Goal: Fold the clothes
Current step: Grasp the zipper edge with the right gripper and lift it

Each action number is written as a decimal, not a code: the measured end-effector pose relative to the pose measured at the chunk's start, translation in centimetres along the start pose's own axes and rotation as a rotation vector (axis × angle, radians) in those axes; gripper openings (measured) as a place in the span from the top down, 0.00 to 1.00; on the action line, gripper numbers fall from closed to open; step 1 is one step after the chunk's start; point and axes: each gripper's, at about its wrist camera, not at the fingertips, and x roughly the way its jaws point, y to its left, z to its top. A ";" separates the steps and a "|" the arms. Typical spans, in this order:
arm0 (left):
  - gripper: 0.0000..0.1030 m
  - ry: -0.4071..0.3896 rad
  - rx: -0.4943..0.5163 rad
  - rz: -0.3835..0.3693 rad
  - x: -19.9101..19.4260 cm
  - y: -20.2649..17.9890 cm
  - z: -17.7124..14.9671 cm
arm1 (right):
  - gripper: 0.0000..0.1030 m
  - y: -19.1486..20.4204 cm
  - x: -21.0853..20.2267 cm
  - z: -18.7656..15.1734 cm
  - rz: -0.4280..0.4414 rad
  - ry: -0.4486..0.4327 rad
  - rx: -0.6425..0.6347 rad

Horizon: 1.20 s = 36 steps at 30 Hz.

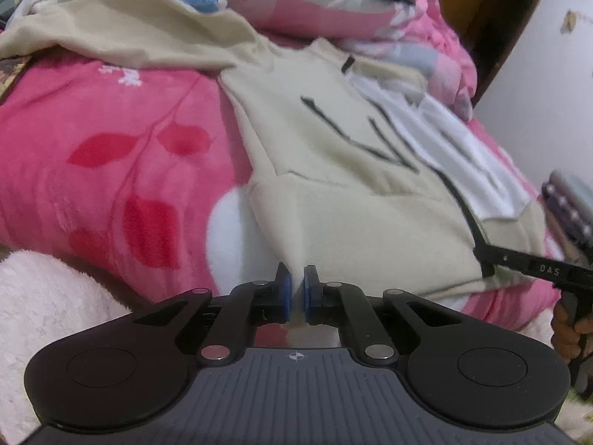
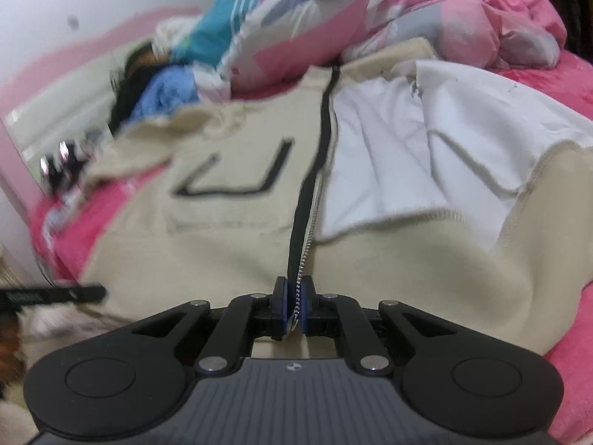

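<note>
On the left, the left gripper [image 1: 297, 289] is clamped on the jacket [image 1: 333, 148] at its bottom hem, near the left corner; a thin fold of beige cloth stands pinched between the blue pads [image 1: 285, 296]. Beside that corner the pink blanket [image 1: 111, 148], patterned with red leaves, lies bare, and a white fluffy cloth [image 1: 48, 296] sits at the lower left edge.

The jacket lies spread face up on the blanket, hem toward the cameras and collar away. Its left sleeve [image 1: 111, 33] trails out to the far left, unfolded. The front bears a black line design [image 2: 233, 181], and a pocket seam runs across below it.

Along the middle runs the zipper [image 2: 307, 193], undone. The right gripper [image 2: 293, 307] is closed on the bottom end of the zipper edge, with the metal teeth showing between its pads. In the left wrist view it reaches in from the right, with a hand [image 1: 567, 330] behind it.

To the right, the other front panel is thrown open so that the white lining [image 2: 407, 155] shows. Behind, a heap of clothes [image 2: 207, 55] and a pink quilt [image 2: 481, 11] wait.

By my reading the fold has hardly begun: both grippers only hold the hem, the front is still unclosed, the sleeves are not brought in, and the heap behind is untouched.
</note>
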 end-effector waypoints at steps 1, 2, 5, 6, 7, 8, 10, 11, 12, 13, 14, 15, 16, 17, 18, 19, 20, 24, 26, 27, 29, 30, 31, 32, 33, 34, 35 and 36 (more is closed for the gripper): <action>0.90 0.000 0.007 0.007 0.0 0.0 -0.1 | 0.93 0.0 0.0 -0.2 0.000 -0.010 -0.005; 0.90 -0.004 0.013 0.004 -0.3 0.0 0.0 | 0.92 -0.1 -0.3 -0.1 0.006 -0.018 -0.005; 0.79 -0.028 0.028 0.003 -1.7 0.0 0.6 | 0.80 -0.9 -1.7 0.1 0.004 -0.054 0.019; 0.76 -0.038 0.034 0.011 -2.2 -0.1 0.9 | 0.80 -1.3 -2.3 0.2 -0.005 -0.069 0.030; 0.74 -0.046 0.041 0.019 -2.6 -0.1 1.2 | 0.80 -2.0 -3.0 0.3 -0.025 -0.090 0.044; 0.74 -0.054 0.046 0.021 -3.0 -0.3 1.6 | 0.80 -2.6 -3.8 0.4 -0.045 -0.112 0.058; 0.70 -0.073 0.059 0.006 -3.1 -0.9 2.6 | 0.80 -4.4 -5.3 0.5 -0.071 -0.153 0.115; 0.69 -0.083 0.065 -0.004 -3.1 -1.3 3.1 | 0.80 -5.5 -6.0 0.5 -0.082 -0.174 0.152; 0.65 -0.093 0.071 -0.013 -3.1 -1.6 3.6 | 0.80 -6.6 -6.6 0.5 -0.095 -0.194 0.194; 0.64 -0.100 0.081 -0.028 -2.7 -2.1 4.1 | 0.79 -7.8 -7.3 0.5 -0.108 -0.214 0.235; 0.63 -0.107 0.091 -0.044 -2.3 -2.7 4.6 | 0.79 -9.0 -7.9 0.5 -0.121 -0.235 0.277; 0.61 -0.108 0.102 -0.056 -1.5 -3.3 5.1 | 0.76 -10.2 -8.6 0.4 -0.136 -0.255 0.323; 0.60 -0.105 0.112 -0.065 -0.6 -4.1 5.7 | 0.68 -11.7 -9.0 0.4 -0.153 -0.277 0.379; 0.60 -0.106 0.122 -0.075 0.3 -4.8 6.1 | 0.64 -13.3 -9.5 0.3 -0.172 -0.299 0.439; 0.60 -0.109 0.131 -0.085 1.3 -5.4 6.5 | 0.61 -15.0 -9.8 0.2 -0.188 -0.319 0.506; 0.60 -0.112 0.141 -0.096 2.3 -6.1 7.0 | 0.61 -16.7 -10.1 0.2 -0.197 -0.337 0.568; 0.60 -0.111 0.152 -0.099 3.2 -6.7 7.3 | 0.60 -18.3 -10.3 0.1 -0.206 -0.355 0.630; 0.60 -0.105 0.201 -0.099 6.9 -9.0 8.3 | 0.55 -24.3 -10.1 0.7 -0.275 -0.385 0.803; 0.60 -0.091 0.207 -0.096 8.2 -9.6 8.4 | 0.54 -26.8 -9.3 1.1 -0.300 -0.378 0.863; 0.60 -0.073 0.203 -0.098 8.9 -9.7 8.3 | 0.50 -28.0 -8.7 1.4 -0.300 -0.371 0.892; 0.60 -0.043 0.191 -0.095 9.6 -9.7 7.7 | 0.50 -29.8 -7.5 1.8 -0.263 -0.362 0.943; 0.60 -0.037 0.185 -0.091 9.8 -9.6 7.4 | 0.50 -30.5 -7.0 1.9 -0.242 -0.361 0.959; 0.60 -0.033 0.179 -0.088 9.9 -9.4 7.2 | 0.50 -31.0 -6.6 2.2 -0.230 -0.365 0.958; 0.60 -0.029 0.173 -0.084 10.1 -9.2 6.9 | 0.50 -31.3 -6.4 2.4 -0.228 -0.369 0.951; 0.60 -0.031 0.168 -0.085 10.1 -9.2 6.8 | 0.55 -31.6 -6.1 2.6 -0.227 -0.374 0.945; 0.60 -0.033 0.166 -0.084 10.0 -9.1 6.8 | 0.63 -31.9 -5.9 2.8 -0.226 -0.376 0.938; 0.60 -0.033 0.163 -0.083 10.0 -9.2 6.7 | 0.69 -32.1 -5.8 2.9 -0.225 -0.374 0.932; 0.60 -0.036 0.163 -0.081 9.9 -9.2 6.7 | 0.80 -32.2 -5.8 3.1 -0.219 -0.375 0.930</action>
